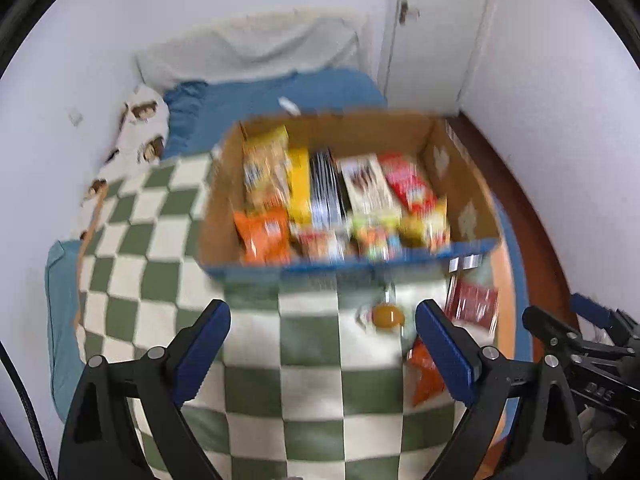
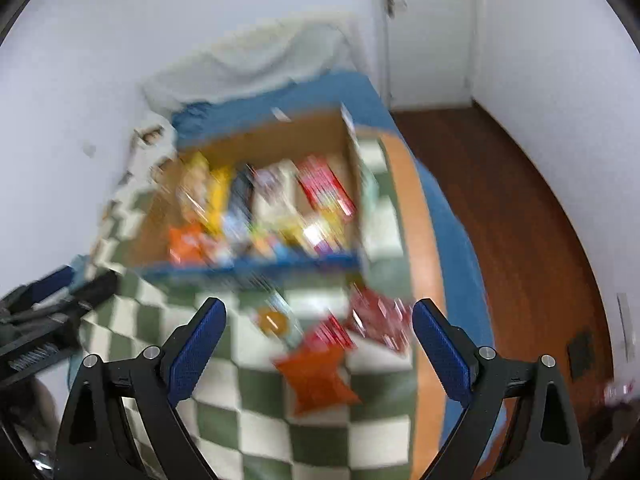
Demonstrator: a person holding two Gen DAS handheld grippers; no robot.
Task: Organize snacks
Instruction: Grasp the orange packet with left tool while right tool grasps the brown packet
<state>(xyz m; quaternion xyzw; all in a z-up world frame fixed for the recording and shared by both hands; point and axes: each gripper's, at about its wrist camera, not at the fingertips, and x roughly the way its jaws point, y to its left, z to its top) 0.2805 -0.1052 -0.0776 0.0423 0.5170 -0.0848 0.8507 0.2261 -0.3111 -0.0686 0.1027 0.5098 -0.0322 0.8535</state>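
A cardboard box (image 1: pixel 460 184) with a blue front edge stands on the checkered blanket, filled with several upright snack packs. It also shows in the right wrist view (image 2: pixel 288 132). Loose on the blanket in front lie a small clear pack with an amber snack (image 1: pixel 386 316), a dark red pack (image 1: pixel 474 304) and an orange bag (image 1: pixel 426 376). The right wrist view shows the orange bag (image 2: pixel 316 376), the red pack (image 2: pixel 378 318) and the amber pack (image 2: pixel 274 320). My left gripper (image 1: pixel 322 344) is open and empty above the blanket. My right gripper (image 2: pixel 318 344) is open and empty over the loose snacks.
A green-and-cream checkered blanket (image 1: pixel 168 240) covers a blue-sheeted bed (image 1: pixel 280 96) with pillows at the wall. The bed's right edge (image 2: pixel 424 280) drops to a wooden floor (image 2: pixel 520 220). A white door (image 1: pixel 436 32) stands behind. Both views are motion-blurred.
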